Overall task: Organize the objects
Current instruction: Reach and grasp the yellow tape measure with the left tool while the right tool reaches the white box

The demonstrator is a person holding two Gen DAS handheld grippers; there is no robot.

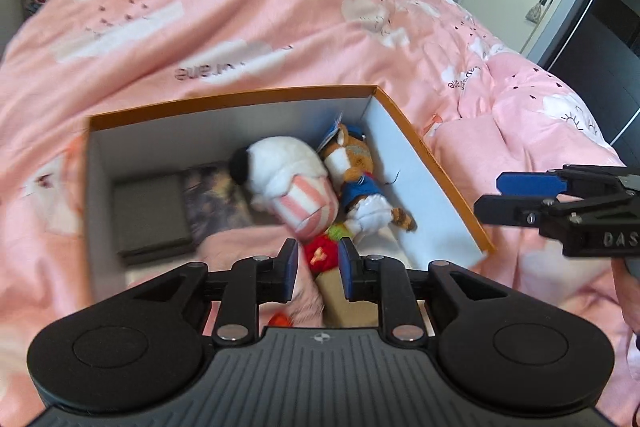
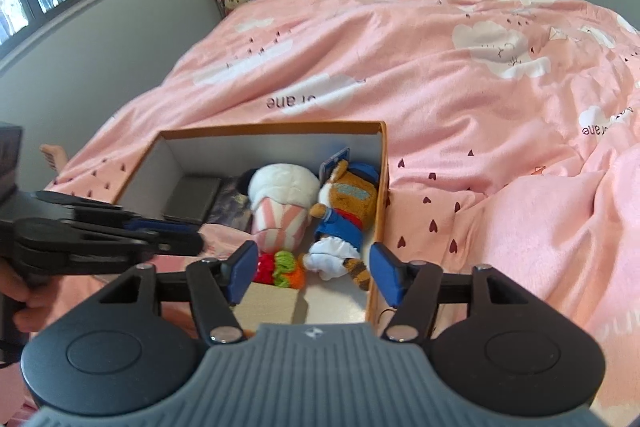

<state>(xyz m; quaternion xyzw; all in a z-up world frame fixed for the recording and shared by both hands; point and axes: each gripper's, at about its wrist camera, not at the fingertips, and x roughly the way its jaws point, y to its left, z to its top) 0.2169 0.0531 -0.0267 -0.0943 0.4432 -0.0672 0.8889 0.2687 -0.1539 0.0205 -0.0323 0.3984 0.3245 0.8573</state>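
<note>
Sitting open on a pink quilt [image 2: 460, 75], an orange-rimmed cardboard box [image 2: 276, 127] holds the sorted things: two plush toys lying side by side, two flat items stacked at the far end, and a knot of small bright pieces nearer the cameras. One white plush with pink stripes [image 1: 296, 183] rests against a brown animal plush in blue clothes [image 2: 348, 203], which lies along the box's right wall. A grey flat case [image 1: 150, 213] lies beside a dark printed item [image 1: 214, 199], too blurred to identify. Red, green and orange knitted bits [image 2: 282, 269] sit against a tan block [image 2: 268, 305], partly cut off by the tools. Pink cloth [image 1: 248, 247] covers part of the box floor. The left gripper [image 1: 318, 269] hangs above the box, jaws drawn close with nothing clamped between them. The right gripper [image 2: 314, 277] stands about half open and empty, straddling the box's right wall. A hand [image 2: 18, 301] grips the left tool's handle.
</note>
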